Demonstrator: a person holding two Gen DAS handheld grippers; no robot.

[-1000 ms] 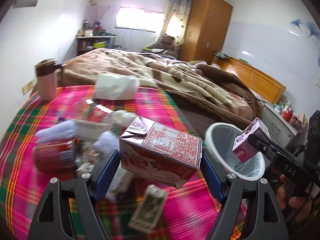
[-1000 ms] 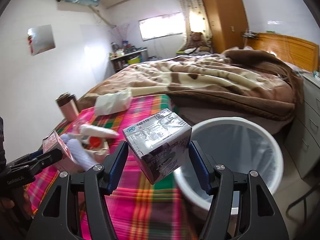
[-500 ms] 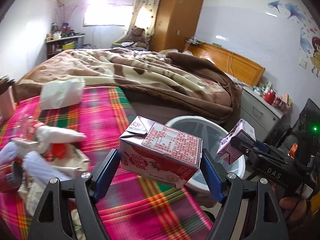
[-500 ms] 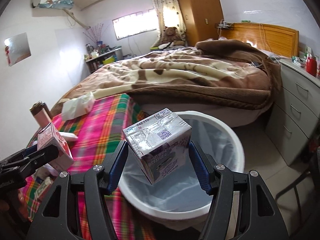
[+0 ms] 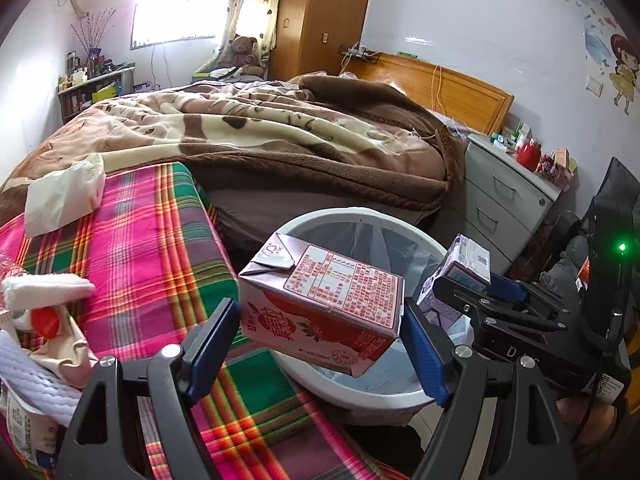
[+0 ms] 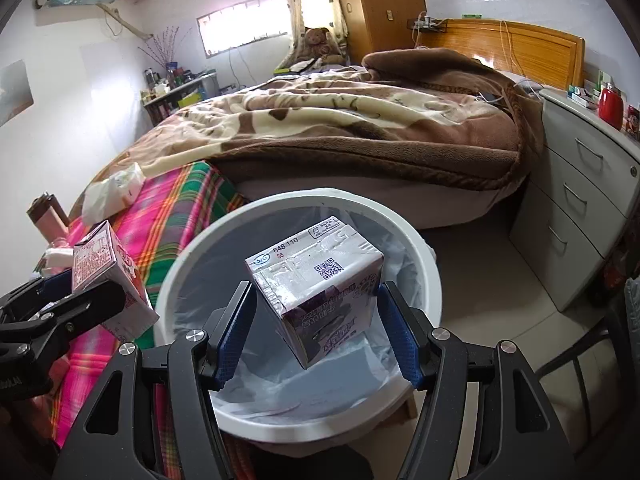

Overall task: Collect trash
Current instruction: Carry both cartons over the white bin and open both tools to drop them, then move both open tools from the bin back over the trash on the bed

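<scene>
we hold a purple carton (image 6: 320,292) in our right gripper (image 6: 316,332), directly above the open bin (image 6: 416,248). our left gripper (image 5: 320,340) clamps a red carton (image 5: 320,304) lengthwise, only over the bin's near rim beside the checked surface (image 5: 152,240), so right is better placed.

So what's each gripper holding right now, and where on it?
The left gripper clamps the red carton across its two ends. The right gripper clamps the purple carton by opposite side faces.
</scene>
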